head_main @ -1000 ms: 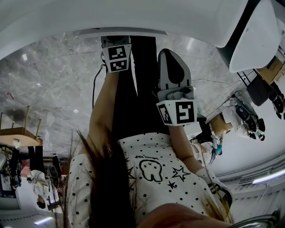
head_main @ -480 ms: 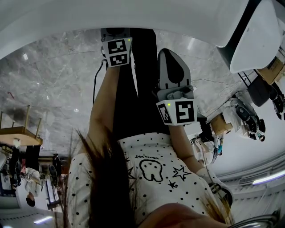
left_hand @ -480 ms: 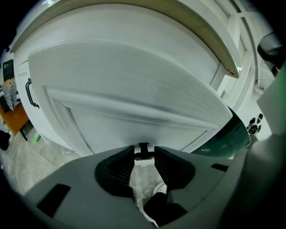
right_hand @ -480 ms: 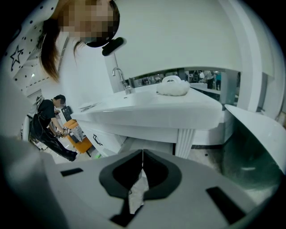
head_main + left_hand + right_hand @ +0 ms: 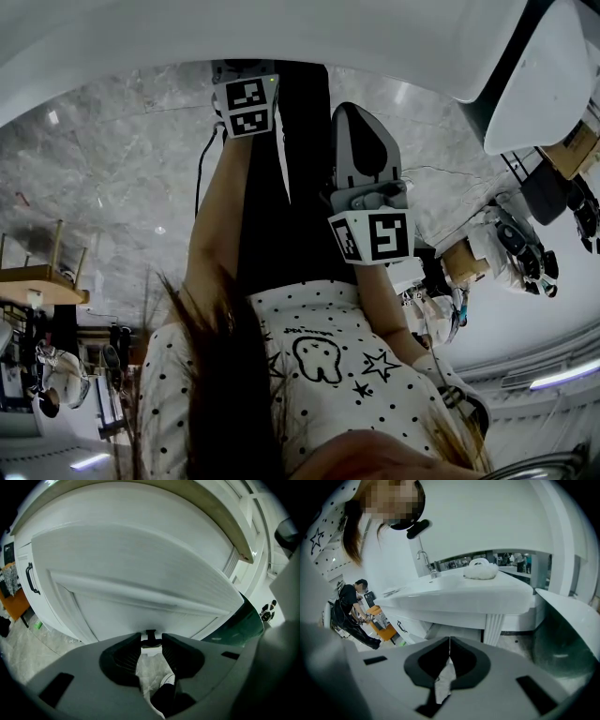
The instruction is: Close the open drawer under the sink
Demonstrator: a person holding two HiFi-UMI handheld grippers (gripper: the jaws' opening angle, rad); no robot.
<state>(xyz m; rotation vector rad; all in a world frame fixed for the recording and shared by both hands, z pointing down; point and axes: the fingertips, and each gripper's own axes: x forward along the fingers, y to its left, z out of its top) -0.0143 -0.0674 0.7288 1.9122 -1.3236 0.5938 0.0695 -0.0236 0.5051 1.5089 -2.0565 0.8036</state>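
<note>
Pinching the small black T-shaped drawer handle (image 5: 151, 634), the left gripper (image 5: 151, 642) has its jaws drawn in narrowly, one on each side of the handle; it looks clamped, nothing else between them. The flat white panelled drawer front (image 5: 140, 573) fills that view from 9 to 3 o'clock. It sits tilted under the beige stone counter edge (image 5: 236, 531), with a dark gap showing at 4 o'clock, so the drawer reads as not yet closed. A neighbouring white cabinet door with a black bar handle (image 5: 31, 577) sits at 9 o'clock.

The right gripper (image 5: 449, 641) has its jaws pressed together on nothing. It points away at the white sink counter (image 5: 464, 592), with the chrome tap (image 5: 426, 562) at 11 o'clock. In the head view it hangs at about 1 o'clock of centre, off the drawer; the left one is up at 12 o'clock by the white counter.

Step in hand, judged: contact on the handle made, push about to start. The next move calls for a straight push along the drawer's run, keeping the front square so it doesn't rack or jam. The grip should then come off once the front sits flush. The right gripper looks unneeded.
</note>
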